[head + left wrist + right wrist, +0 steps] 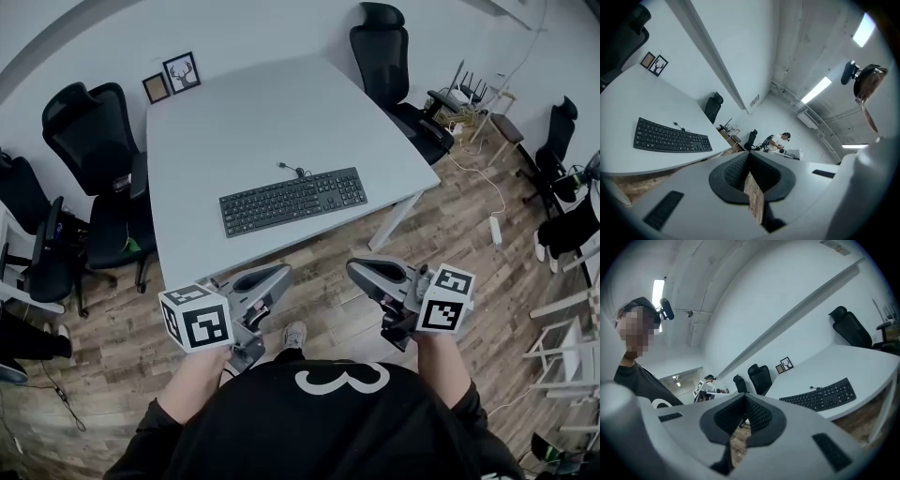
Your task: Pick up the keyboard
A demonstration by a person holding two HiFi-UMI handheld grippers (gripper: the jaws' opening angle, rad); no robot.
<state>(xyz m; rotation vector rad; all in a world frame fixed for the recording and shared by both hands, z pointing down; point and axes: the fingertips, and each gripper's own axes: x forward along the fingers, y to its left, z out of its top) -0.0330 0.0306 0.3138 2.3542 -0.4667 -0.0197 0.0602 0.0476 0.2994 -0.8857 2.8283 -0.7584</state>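
A black keyboard (293,201) with a short cable lies near the front edge of the white table (234,112). It also shows as the keyboard (670,137) at the left of the left gripper view and the keyboard (819,396) at the right of the right gripper view. My left gripper (279,275) and right gripper (356,269) hang side by side in front of the table, short of its edge, both pointing at it. Both are shut and hold nothing; the left gripper (749,154) and right gripper (744,397) show their jaws pressed together.
Black office chairs stand at the table's left (94,131) and far right (384,56). Two small picture frames (172,79) lean at the table's back edge. A power strip (495,229) and cables lie on the wooden floor at right. Another person (780,140) sits far off.
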